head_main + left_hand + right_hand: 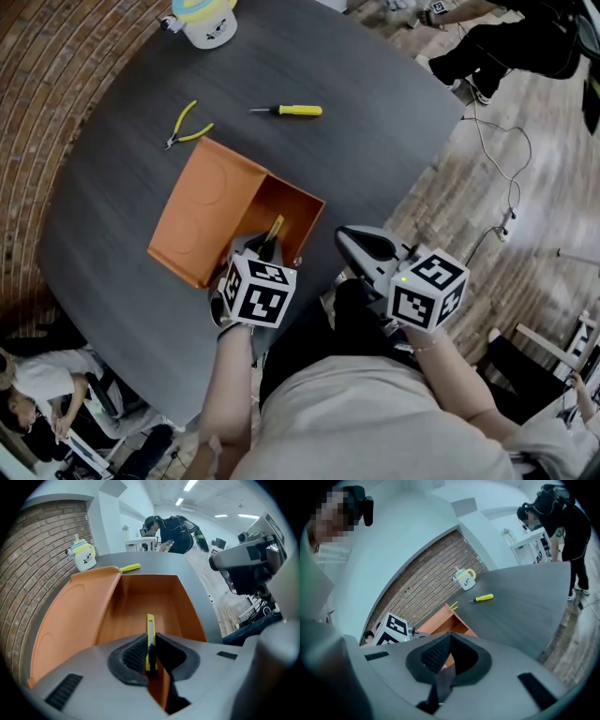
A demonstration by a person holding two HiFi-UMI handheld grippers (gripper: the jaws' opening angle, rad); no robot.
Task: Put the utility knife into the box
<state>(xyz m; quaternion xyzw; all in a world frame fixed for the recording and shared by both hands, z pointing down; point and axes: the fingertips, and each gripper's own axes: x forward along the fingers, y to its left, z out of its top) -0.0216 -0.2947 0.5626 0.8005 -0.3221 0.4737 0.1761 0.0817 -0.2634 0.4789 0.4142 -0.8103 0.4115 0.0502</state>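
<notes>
An orange box [202, 202] lies on the dark round table with its lid flat to the left and its open compartment [140, 597] facing me. My left gripper [265, 246] is shut on the yellow and black utility knife [150, 626]. It holds the knife at the box's near rim, with the blade end pointing into the compartment. My right gripper [344, 235] hovers just right of the box near the table edge. Its jaws are shut with nothing between them [449, 638]. The knife [273, 234] shows as a thin yellow strip in the head view.
A yellow screwdriver [291, 111] and yellow-handled pliers [186, 127] lie beyond the box. A white mug [206, 21] stands at the far table edge. A brick wall curves round the left. People stand and sit around the table, and cables lie on the wooden floor to the right.
</notes>
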